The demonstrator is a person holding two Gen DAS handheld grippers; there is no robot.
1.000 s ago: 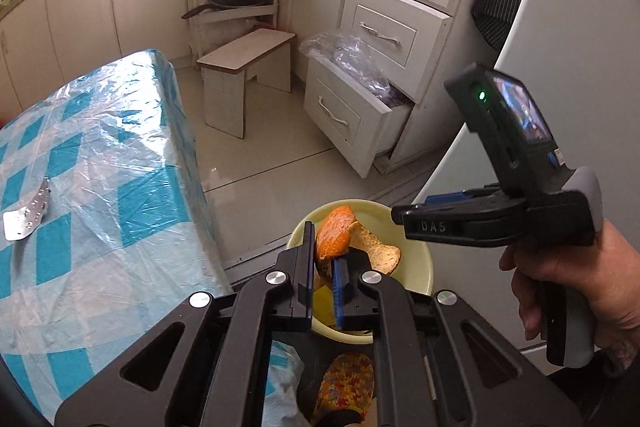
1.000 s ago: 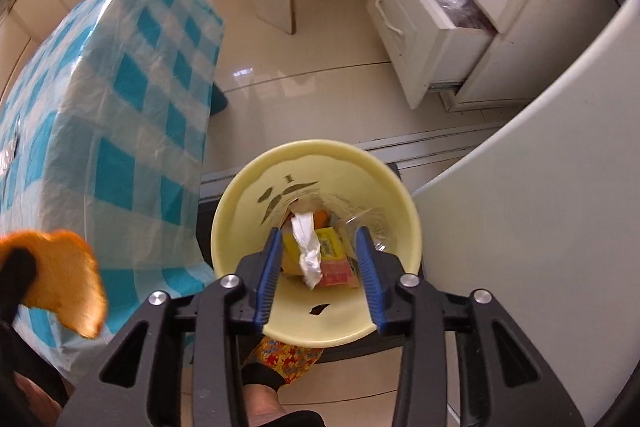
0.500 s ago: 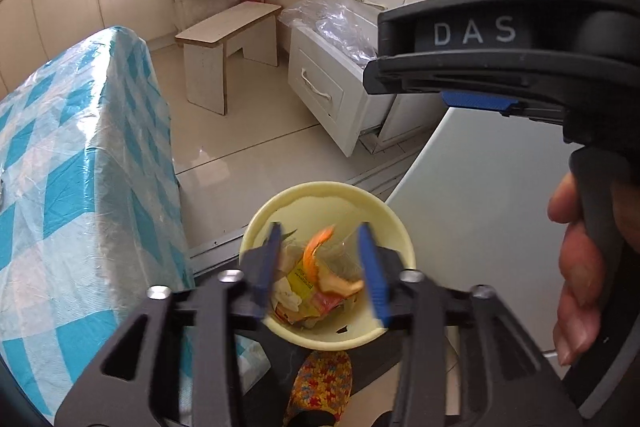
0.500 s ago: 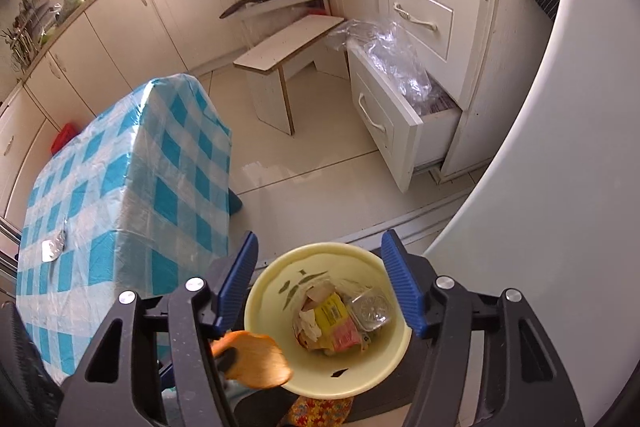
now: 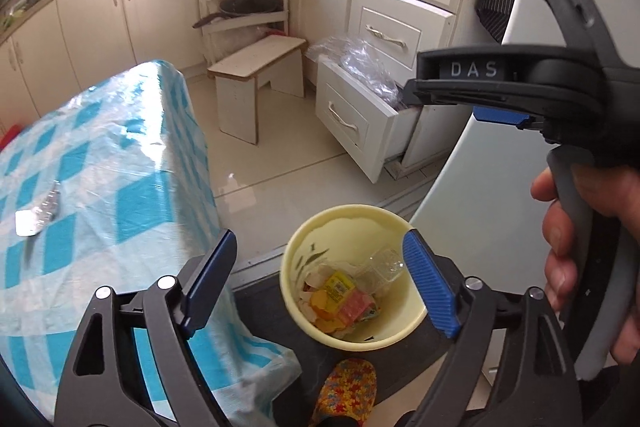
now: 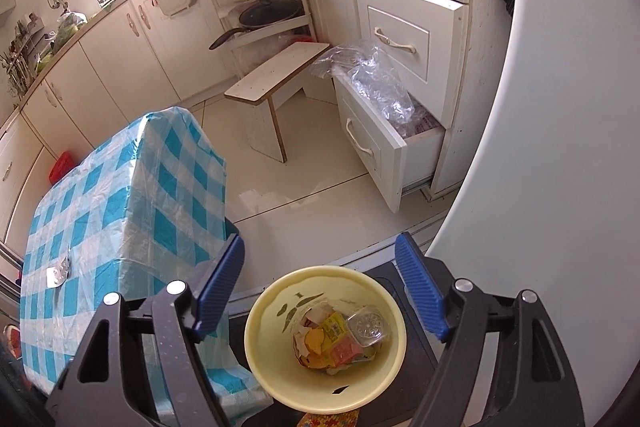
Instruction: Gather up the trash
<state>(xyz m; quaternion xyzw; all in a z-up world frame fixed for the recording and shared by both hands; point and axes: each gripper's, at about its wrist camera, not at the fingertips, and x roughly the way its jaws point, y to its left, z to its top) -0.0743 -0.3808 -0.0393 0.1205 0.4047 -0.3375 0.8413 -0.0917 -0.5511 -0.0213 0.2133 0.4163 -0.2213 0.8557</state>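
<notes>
Both of your grippers hang over the pale yellow bin (image 5: 394,327), which stands on the floor just past the near corner of the desk (image 5: 100,187). Your left gripper (image 5: 320,283) has just been opening and its blue pads now stand wide apart with nothing between them; the bin's mouth shows in the gap, off toward the right pad. Your right gripper (image 6: 320,291) has likewise been opening and is spread and empty, with the bin's far rim sitting between its fingers.

The trash lies at the bottom of the bin: orange peel (image 6: 314,341), a yellow and pink wrapper (image 6: 338,341) and a crumpled clear plastic cup (image 6: 366,327), all below the rim.

On the desk, one silvery blister strip (image 5: 38,217) lies flat on the blue-and-white checked cloth, well back from the edge that faces the bin.

Mind the edges around you. The desk's cloth hangs down over the corner, close to the left side of the bin. To the right, a curved white appliance wall (image 6: 560,147) rises close beside the bin. Beyond it, the bottom drawer (image 6: 372,147) stands pulled out into the floor space, with clear plastic spilling over its top. A low wooden stool (image 6: 276,83) stands farther back. The tiled floor (image 6: 304,187) between desk, stool and drawer is open.

In the left view, your right hand (image 5: 580,247) grips its handle close beside the left gripper.
</notes>
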